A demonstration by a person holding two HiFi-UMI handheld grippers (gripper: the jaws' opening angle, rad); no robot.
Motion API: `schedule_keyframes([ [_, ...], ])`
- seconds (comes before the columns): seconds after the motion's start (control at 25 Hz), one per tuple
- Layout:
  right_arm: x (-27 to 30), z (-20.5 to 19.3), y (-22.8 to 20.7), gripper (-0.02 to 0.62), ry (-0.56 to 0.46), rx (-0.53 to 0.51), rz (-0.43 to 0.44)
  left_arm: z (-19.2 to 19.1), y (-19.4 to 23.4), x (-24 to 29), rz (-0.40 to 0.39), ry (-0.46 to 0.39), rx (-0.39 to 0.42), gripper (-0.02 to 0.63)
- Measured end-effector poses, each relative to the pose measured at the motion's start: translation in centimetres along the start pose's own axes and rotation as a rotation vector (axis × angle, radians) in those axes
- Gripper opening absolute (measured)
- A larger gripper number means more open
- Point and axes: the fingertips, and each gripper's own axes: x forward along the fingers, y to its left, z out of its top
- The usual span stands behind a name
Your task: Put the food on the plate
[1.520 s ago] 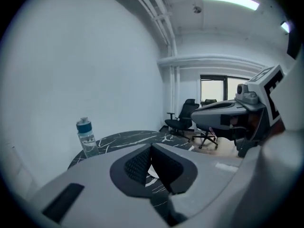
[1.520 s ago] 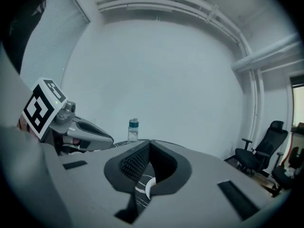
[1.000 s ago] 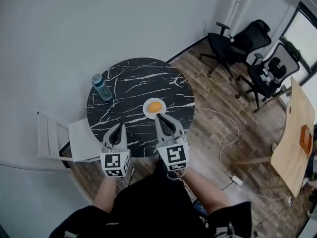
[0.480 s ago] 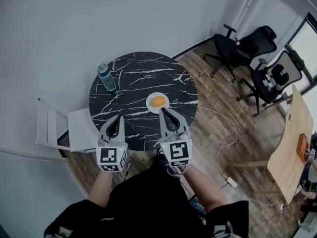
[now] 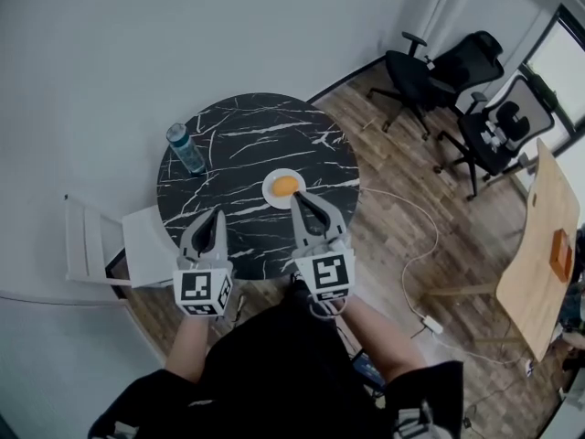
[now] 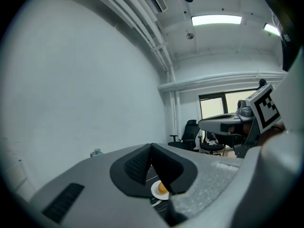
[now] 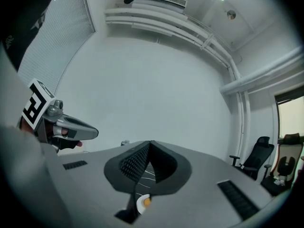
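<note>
An orange piece of food (image 5: 286, 186) lies on a small white plate (image 5: 271, 193) near the right-front of the round black marble table (image 5: 238, 144). My left gripper (image 5: 212, 214) hovers over the table's front edge, shut and empty. My right gripper (image 5: 298, 199) is shut too, its tips just short of the plate. In the left gripper view the plate (image 6: 155, 190) and food (image 6: 162, 188) peek out below the shut jaws. The right gripper view shows the plate (image 7: 140, 204) with the food (image 7: 147, 202) under its shut jaws, and the left gripper (image 7: 92, 132) at the left.
A clear water bottle (image 5: 186, 153) stands at the table's left edge. A white chair (image 5: 101, 250) sits at the front left. Black office chairs (image 5: 448, 80) and a wooden table (image 5: 539, 263) stand at the right, with a white cable (image 5: 416, 273) on the wooden floor.
The head view has shifted slightly, so table and plate sit a little lower-left than half a second ago. Both grippers keep the same shut pose by the table's front edge.
</note>
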Motion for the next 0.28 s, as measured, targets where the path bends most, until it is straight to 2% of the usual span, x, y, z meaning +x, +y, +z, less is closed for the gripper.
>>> schedule_keyframes([
  [0.28,1.6,-0.6,-2.7,-0.005,-0.008,0.014,-0.008,0.7,0.0,2.9,0.007,-0.013,0.005,0.000],
])
